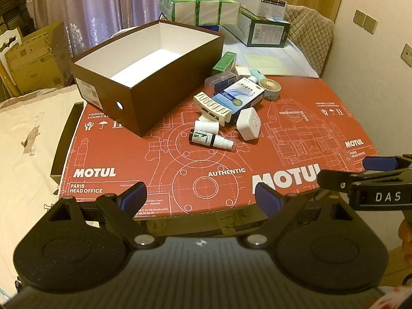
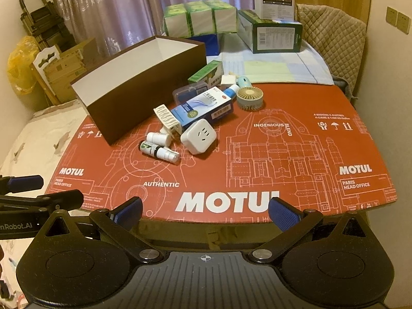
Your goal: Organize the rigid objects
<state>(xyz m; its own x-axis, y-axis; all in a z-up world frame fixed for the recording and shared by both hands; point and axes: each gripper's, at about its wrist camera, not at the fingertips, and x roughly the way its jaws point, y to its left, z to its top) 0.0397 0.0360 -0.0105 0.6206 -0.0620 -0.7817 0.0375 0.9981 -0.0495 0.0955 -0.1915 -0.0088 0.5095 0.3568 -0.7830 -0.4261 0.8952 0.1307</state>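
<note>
- Your left gripper (image 1: 200,195) and right gripper (image 2: 204,209), both bottom of frame, have fingers apart, empty.
- The small items (image 1: 226,108) cluster mid-frame on the red worktop (image 1: 283,159), just right of the brown box (image 1: 146,72).

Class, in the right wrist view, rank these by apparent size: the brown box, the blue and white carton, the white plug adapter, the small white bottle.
1. brown box
2. blue and white carton
3. white plug adapter, though it lies nearer the camera
4. small white bottle
</note>
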